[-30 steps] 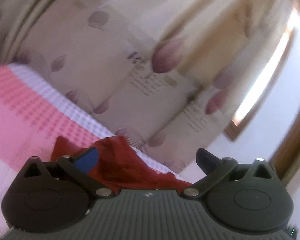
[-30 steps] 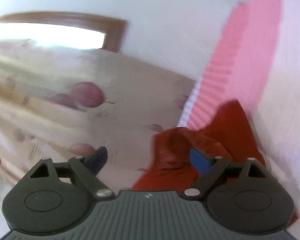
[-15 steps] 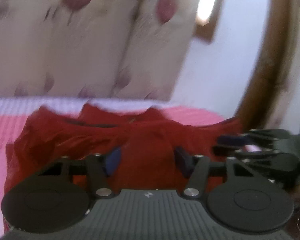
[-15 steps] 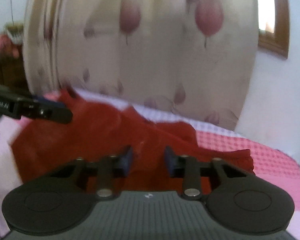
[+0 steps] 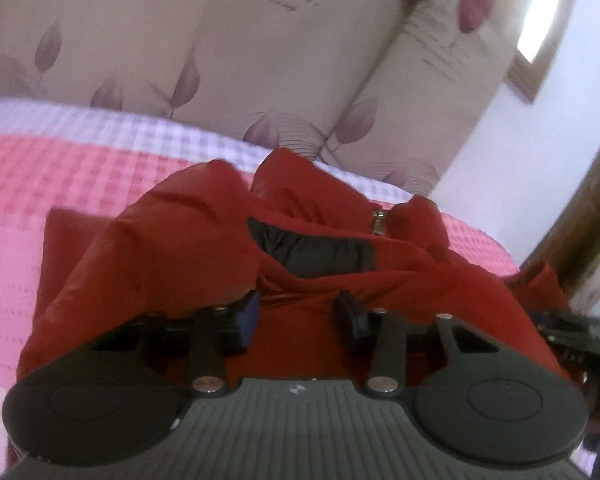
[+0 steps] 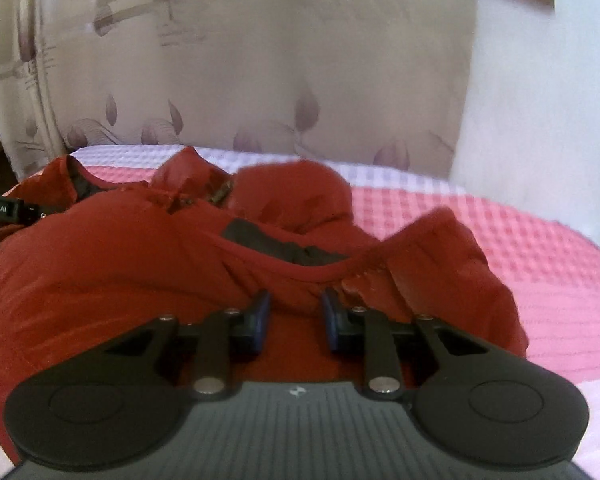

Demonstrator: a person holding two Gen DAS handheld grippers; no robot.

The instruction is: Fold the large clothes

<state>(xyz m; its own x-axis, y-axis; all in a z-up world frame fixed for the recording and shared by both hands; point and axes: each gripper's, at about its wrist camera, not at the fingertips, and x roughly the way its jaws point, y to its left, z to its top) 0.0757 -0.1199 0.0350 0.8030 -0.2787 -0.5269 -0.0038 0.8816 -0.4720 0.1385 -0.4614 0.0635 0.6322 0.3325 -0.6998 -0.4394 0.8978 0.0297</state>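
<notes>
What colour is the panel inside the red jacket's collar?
Black, set against the red jacket; the panel shows best in the left wrist view.

Your left gripper and right gripper sit side by side, jaws parted, angled downward.
</notes>
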